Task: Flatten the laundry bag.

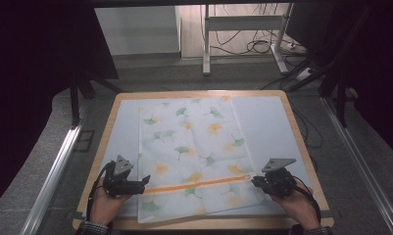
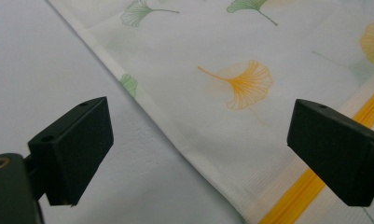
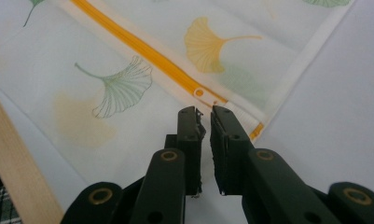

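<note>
Beside zipper [image 3: 147, 51], right claw [image 3: 206, 112] nearly shut, low

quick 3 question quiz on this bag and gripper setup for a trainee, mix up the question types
1. True or false: the left gripper has its jaws wide apart over the edge of the leaf-print bag.
2. Multiple choice: the orange zipper runs A) across the bag near the person's side, B) along the far edge, C) down the middle away from the person.
3. Short answer: what does the right gripper have its tips at?

Key
1. True.
2. A.
3. The zipper's end, near the bag's corner; its jaws are nearly shut with a thin gap, and whether they pinch the pull cannot be told.
</note>
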